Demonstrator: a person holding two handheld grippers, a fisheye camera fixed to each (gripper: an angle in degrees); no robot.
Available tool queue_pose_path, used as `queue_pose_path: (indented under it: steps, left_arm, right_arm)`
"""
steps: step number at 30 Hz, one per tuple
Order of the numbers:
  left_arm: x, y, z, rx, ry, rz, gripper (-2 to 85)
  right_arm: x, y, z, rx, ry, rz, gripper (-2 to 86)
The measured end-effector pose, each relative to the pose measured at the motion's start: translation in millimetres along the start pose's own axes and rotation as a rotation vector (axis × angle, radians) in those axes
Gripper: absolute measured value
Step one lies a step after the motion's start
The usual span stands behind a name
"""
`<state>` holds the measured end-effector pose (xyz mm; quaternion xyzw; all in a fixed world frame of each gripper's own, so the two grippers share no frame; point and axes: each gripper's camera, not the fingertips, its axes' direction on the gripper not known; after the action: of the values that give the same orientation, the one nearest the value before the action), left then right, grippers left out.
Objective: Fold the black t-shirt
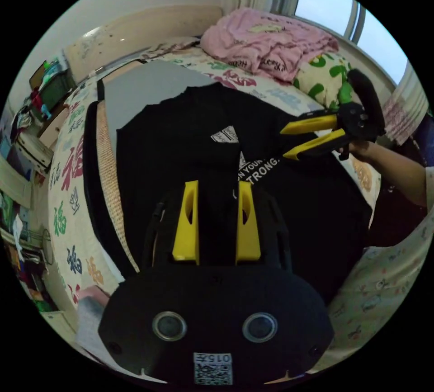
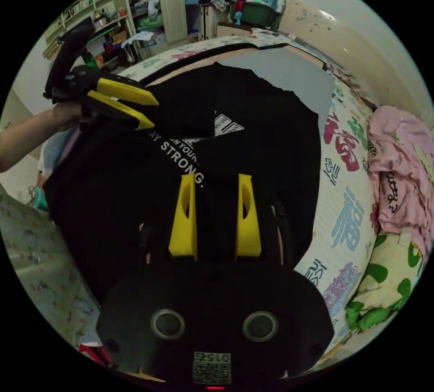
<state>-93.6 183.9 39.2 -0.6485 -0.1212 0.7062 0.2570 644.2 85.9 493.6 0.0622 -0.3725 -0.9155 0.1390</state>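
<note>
The black t-shirt [image 1: 181,139] [image 2: 271,139] lies across a grey board [image 1: 140,89] [image 2: 289,71] on the bed, with one part folded over so that its white logo and lettering show near the middle. My left gripper [image 1: 217,184] hovers over the shirt's near part with its yellow jaws apart; in the right gripper view the left gripper [image 2: 153,115] is at the upper left, over the shirt's edge. My right gripper [image 2: 216,179] is also open above the shirt, near the lettering. In the left gripper view the right gripper [image 1: 284,143] is held by a hand at the shirt's right side.
The bedsheet [image 1: 68,175] [image 2: 343,211] has large coloured characters. A pink blanket [image 1: 266,44] [image 2: 398,170] and a green-and-white pillow [image 1: 325,71] [image 2: 389,274] lie at the bed's far end. Cluttered shelves [image 2: 104,12] stand beyond the bed. The person's patterned clothing [image 1: 384,274] is close by.
</note>
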Motion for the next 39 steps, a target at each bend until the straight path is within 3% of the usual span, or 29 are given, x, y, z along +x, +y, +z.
queue_pose_path:
  steps: [3,8,11,13,15,17,23,25,30,35,39]
  left_arm:
    - [-2,-4,32,-0.121,-0.020,0.044,11.0]
    - [-53,19,15,-0.023,0.098,-0.060,2.0]
    - [-139,64,-34,0.185,0.118,-0.324,1.2]
    - [-210,126,-79,0.379,-0.068,-0.608,2.4]
    - [-248,173,-100,0.425,-0.220,-0.801,5.1]
    - [-268,210,-110,0.396,-0.254,-0.915,7.8]
    - [-216,276,-115,0.230,-0.134,-0.819,8.2]
    - [-169,300,-110,0.174,0.005,-0.762,8.0]
    - [-58,346,-102,0.033,0.135,-0.640,8.0]
    - [28,398,-102,-0.172,0.008,-0.546,9.1]
    - [51,454,-114,-0.181,-0.015,-0.704,9.9]
  right_arm:
    - [40,-20,31,-0.063,0.027,-0.033,9.1]
    - [197,-39,15,0.012,-0.166,0.183,1.6]
    - [348,-17,-39,0.194,-0.127,0.480,1.7]
    - [436,12,-71,0.296,-0.014,0.715,2.4]
    - [518,40,-93,0.316,0.117,0.915,5.1]
    - [548,46,-94,0.288,0.070,0.929,7.0]
    - [518,41,-63,0.173,-0.042,0.826,8.7]
    - [498,42,-53,0.131,-0.078,0.820,9.0]
    - [452,28,-39,0.019,-0.195,0.856,10.5]
    - [436,-15,-38,-0.073,-0.251,0.864,11.9]
    - [436,-73,-40,-0.111,-0.311,0.864,11.6]
